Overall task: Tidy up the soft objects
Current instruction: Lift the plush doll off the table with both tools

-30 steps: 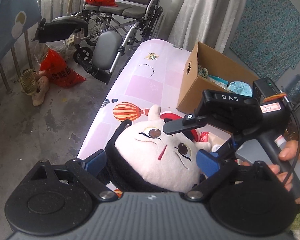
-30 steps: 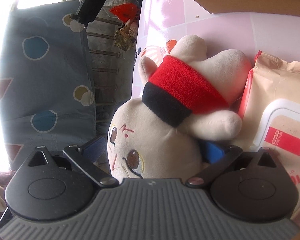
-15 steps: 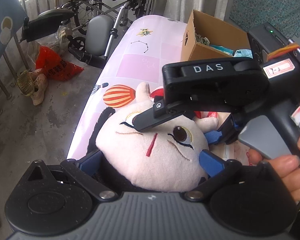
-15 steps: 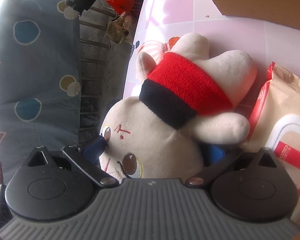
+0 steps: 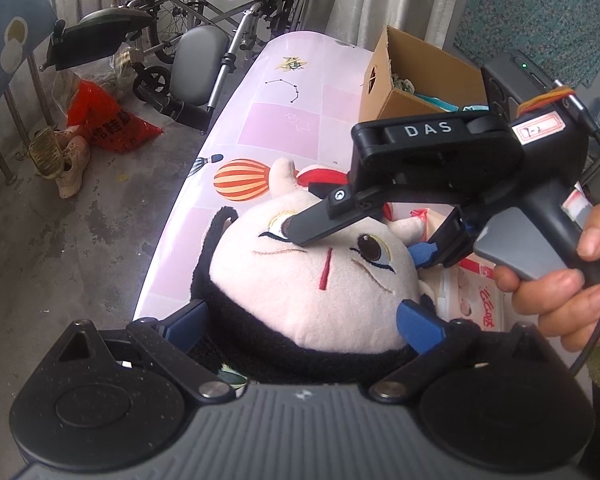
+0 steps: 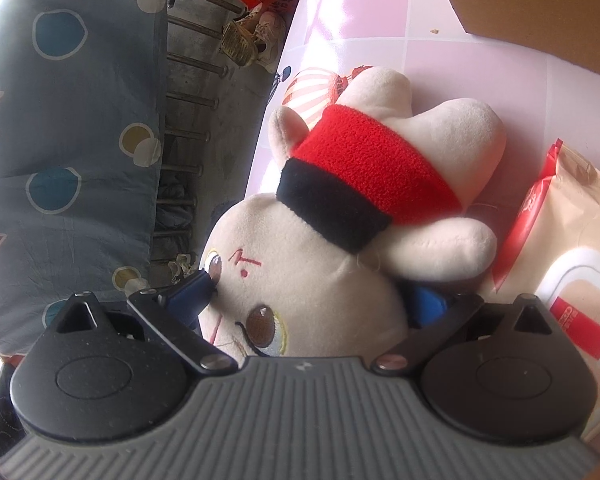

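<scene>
From the left wrist view, the plush doll [image 5: 320,276] lies on the pink patterned tabletop [image 5: 284,120], head near the camera, body running away toward the far end; its long axis follows the length of the tabletop. The left claw [image 5: 304,320] clamps the black-haired head from both sides, blue pads pressed into the plush. The right claw [image 5: 364,236] reaches in from the right, one finger lying across the face, the other at the doll's right cheek; a hand [image 5: 568,280] holds its grip. The tabletop's left edge runs just beside the head, dropping to bare concrete floor [image 5: 60,260]. Far right stands a cardboard box [image 5: 412,80], with open pink surface to its left. A wipes packet [image 5: 476,292] lies just right of the doll.

From the right wrist view, the doll [image 6: 324,280] points face-near, red-and-black torso and legs far. The right claw [image 6: 312,304] is closed on the head, pads at both cheeks. The packet [image 6: 572,248] touches the doll's arm on the right; the box wall [image 6: 540,8] crosses the far right corner.
</scene>
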The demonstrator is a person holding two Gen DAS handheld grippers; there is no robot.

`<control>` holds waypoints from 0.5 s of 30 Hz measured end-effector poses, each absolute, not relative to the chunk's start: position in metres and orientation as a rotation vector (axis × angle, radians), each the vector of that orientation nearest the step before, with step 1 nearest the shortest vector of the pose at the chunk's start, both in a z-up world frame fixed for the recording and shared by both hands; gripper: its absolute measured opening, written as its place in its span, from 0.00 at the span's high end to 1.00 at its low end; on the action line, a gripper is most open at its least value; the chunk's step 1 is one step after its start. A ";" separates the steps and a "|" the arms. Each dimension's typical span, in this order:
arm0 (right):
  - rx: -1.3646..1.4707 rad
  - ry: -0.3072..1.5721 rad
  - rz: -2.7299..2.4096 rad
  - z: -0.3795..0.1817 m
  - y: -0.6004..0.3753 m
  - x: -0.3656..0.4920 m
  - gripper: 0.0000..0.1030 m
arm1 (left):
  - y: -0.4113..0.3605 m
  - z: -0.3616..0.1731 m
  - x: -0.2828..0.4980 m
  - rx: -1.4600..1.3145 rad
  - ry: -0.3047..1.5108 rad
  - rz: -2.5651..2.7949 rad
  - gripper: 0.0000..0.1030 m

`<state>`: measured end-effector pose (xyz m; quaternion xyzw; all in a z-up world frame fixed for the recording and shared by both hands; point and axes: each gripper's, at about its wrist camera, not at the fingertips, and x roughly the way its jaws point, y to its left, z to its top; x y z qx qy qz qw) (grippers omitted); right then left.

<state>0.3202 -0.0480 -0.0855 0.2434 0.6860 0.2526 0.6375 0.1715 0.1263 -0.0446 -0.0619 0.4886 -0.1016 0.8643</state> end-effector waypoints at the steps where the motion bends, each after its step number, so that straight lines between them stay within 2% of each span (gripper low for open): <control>1: 0.558 1.572 0.579 -0.086 -0.048 0.321 0.02 | 0.128 -0.046 0.173 -0.122 1.034 -0.209 0.01; 15: 0.521 1.551 0.610 -0.087 -0.035 0.320 0.00 | 0.129 -0.061 0.178 -0.164 1.107 -0.234 0.00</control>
